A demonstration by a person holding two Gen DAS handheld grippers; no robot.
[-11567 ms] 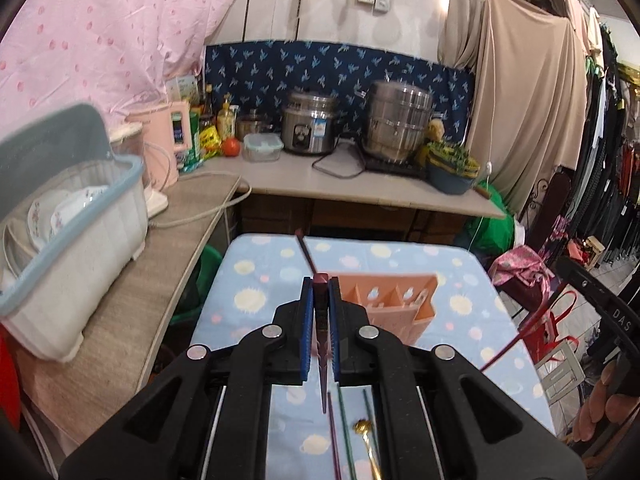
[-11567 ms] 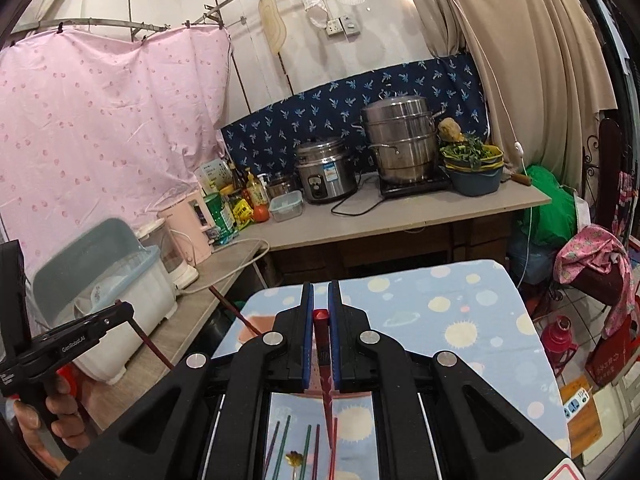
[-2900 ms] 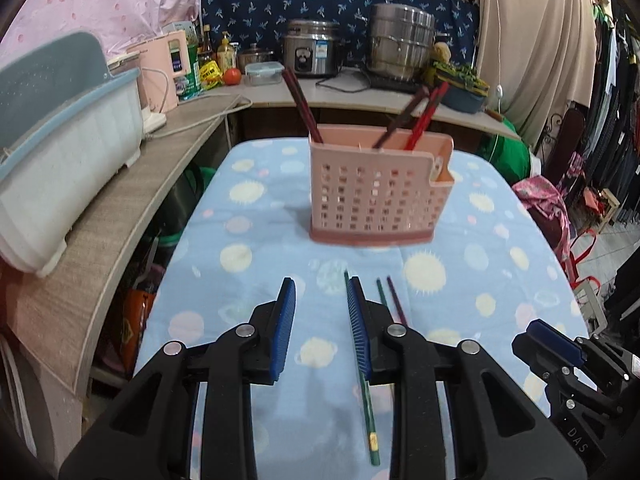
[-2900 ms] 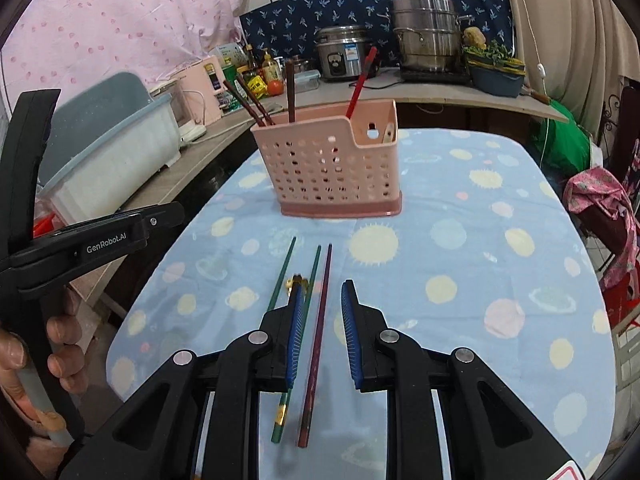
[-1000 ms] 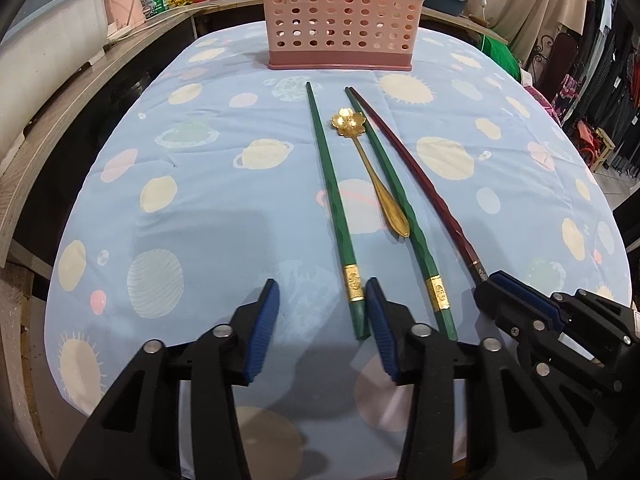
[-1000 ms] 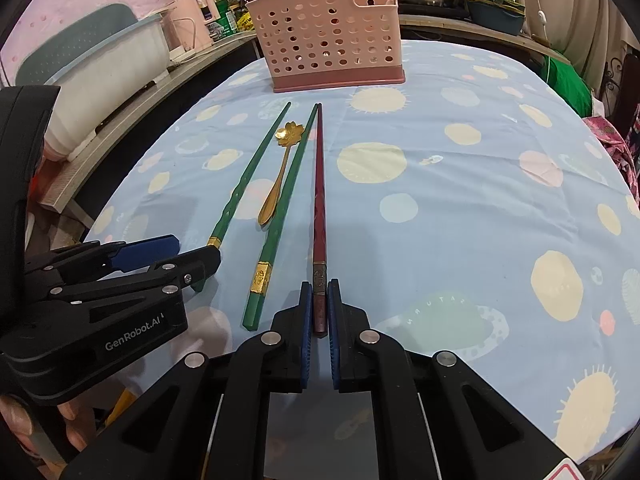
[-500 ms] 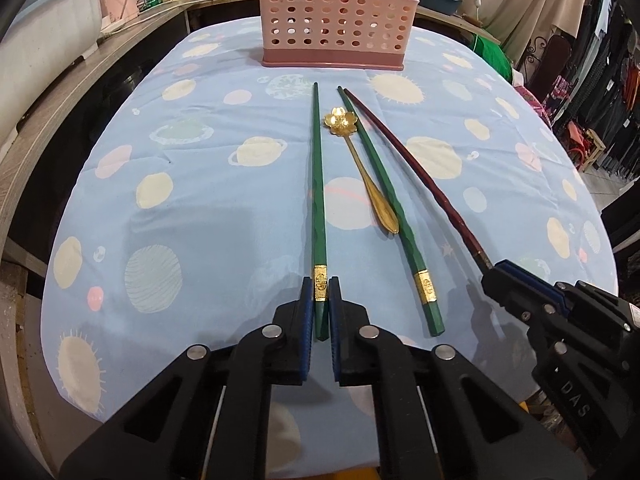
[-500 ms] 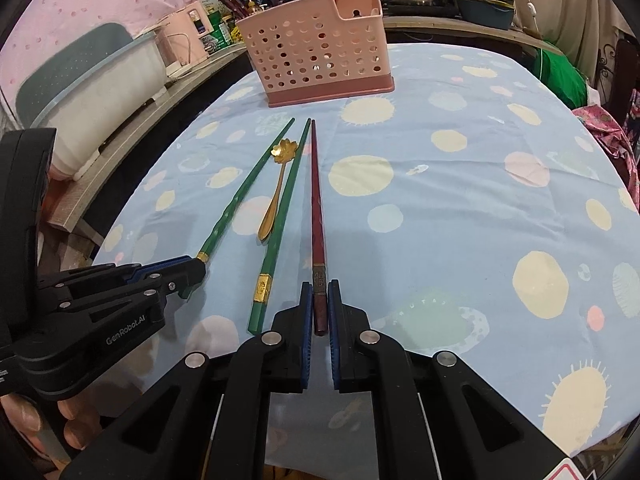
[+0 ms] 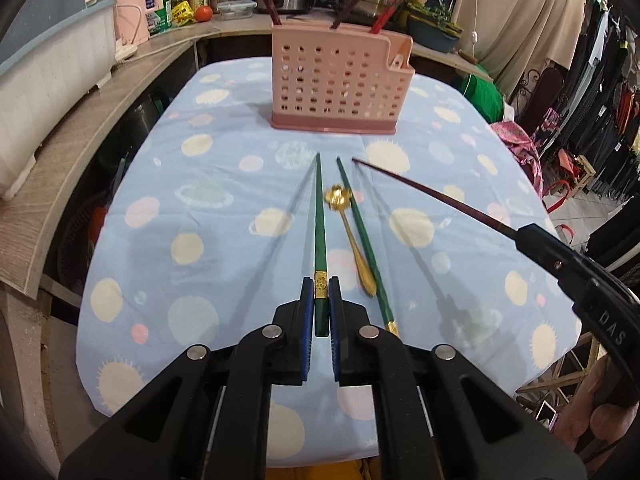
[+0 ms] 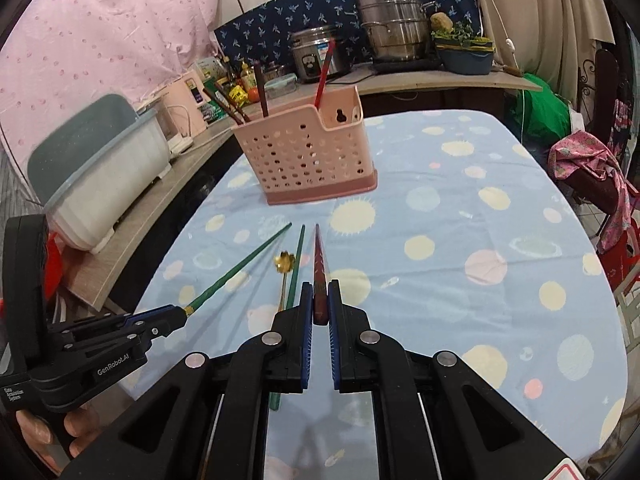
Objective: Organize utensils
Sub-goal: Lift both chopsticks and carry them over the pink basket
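My left gripper [image 9: 319,294] is shut on a green chopstick [image 9: 319,216] and holds it above the blue tablecloth, pointing at the pink utensil basket [image 9: 338,80]. My right gripper [image 10: 319,296] is shut on a dark red chopstick [image 10: 318,264], also lifted off the cloth; it shows in the left wrist view [image 9: 432,196]. A second green chopstick [image 9: 362,236] and a gold spoon [image 9: 350,236] lie on the cloth between them. The basket [image 10: 308,156] holds several dark and red chopsticks.
A wooden counter [image 9: 76,136] runs along the left with a grey-white dish bin [image 10: 104,184]. Pots and a rice cooker [image 10: 314,54] stand on the back counter. The table's front edge [image 9: 280,460] is close below my grippers. Clothes hang at the right.
Both grippers have lifted their chopsticks off the cloth and risen. The basket now sits farther ahead and more of the room shows.
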